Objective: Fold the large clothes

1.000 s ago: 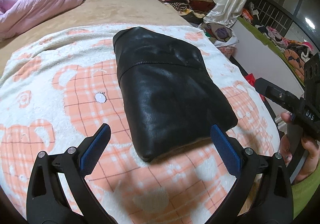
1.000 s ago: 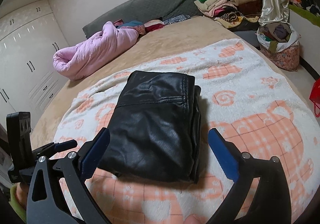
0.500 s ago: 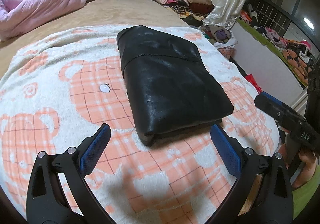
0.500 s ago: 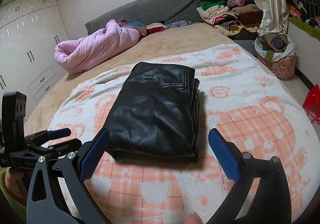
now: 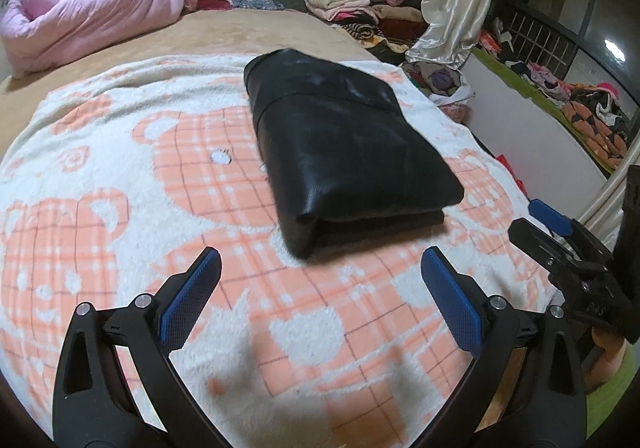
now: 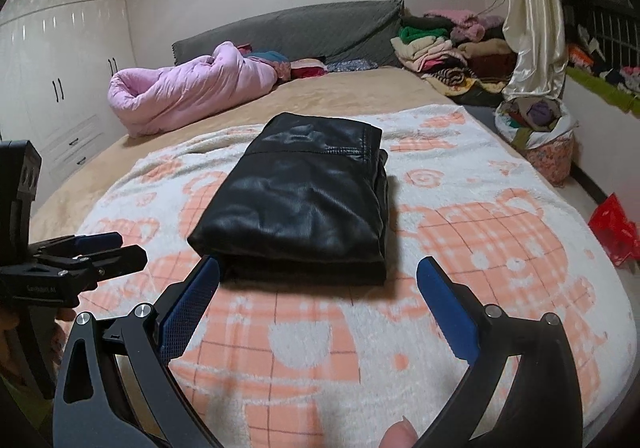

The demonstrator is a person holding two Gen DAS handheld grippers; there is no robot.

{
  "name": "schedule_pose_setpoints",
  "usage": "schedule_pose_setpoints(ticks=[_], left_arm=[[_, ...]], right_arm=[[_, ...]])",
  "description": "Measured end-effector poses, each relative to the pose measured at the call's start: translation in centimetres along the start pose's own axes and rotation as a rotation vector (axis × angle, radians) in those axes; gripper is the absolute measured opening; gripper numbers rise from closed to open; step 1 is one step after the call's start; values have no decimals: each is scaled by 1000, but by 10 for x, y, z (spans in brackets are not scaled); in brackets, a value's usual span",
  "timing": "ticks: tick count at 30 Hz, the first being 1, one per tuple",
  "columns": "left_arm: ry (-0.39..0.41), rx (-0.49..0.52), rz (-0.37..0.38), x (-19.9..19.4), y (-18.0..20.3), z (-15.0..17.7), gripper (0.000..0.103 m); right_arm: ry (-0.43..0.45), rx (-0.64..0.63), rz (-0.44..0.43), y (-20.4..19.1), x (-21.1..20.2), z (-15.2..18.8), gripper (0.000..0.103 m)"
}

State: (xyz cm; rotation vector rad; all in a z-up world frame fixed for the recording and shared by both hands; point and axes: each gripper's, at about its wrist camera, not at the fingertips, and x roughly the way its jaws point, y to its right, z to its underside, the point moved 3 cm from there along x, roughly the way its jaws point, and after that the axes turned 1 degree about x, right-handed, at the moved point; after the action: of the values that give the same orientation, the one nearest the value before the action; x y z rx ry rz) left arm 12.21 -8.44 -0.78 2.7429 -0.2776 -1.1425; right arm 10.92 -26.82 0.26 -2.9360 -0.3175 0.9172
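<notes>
while tools gape, pink quilt [image 6: 188, 88] behind folded garment [image 6: 300, 200].

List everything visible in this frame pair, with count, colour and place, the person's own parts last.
folded leather garment: 1, black, centre of the blanket, touched by neither claw
bear-print blanket: 1, white and orange, spread over the near part of the bed
bed sheet: 1, tan, far half of the bed
quilt: 1, pink, bundled at the far left of the bed
headboard: 1, grey, behind the bed
stack of folded clothes: 1, mixed colours, far right corner
curtain: 1, cream satin, right of the bed
bag of clothes: 1, floral, on the floor at right
wardrobe: 1, white, left wall
left claw: open, empty
right claw: open, empty
thumb tip: 1, bottom edge of the right wrist view
</notes>
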Motion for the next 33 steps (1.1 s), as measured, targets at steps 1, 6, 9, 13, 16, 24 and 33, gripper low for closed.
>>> schedule_pose_setpoints(ticks=[1, 6, 9, 13, 16, 24, 33], left_arm=[[0, -3, -6, 0, -2, 3, 94], [-3, -2, -45, 1, -8, 14, 93], [-6, -12, -51, 1, -12, 19, 93], [-21, -27, -52, 4, -16, 23, 93], [-24, -24, -59, 4, -17, 24, 93], [-34, -23, -44, 5, -13, 27, 93], [-35, -16, -43, 5, -10, 27, 94]], right_arm=[[6, -4, 6, -1, -1, 2, 99], [-5, -13, 25, -4, -4, 20, 99], [-19, -2, 35, -4, -2, 29, 99], [-48, 18, 41, -3, 4, 38, 99], [-60, 27, 32, -3, 6, 40, 99], [-69, 15, 40, -6, 9, 41, 99], [-74, 26, 41, -6, 10, 40, 99]])
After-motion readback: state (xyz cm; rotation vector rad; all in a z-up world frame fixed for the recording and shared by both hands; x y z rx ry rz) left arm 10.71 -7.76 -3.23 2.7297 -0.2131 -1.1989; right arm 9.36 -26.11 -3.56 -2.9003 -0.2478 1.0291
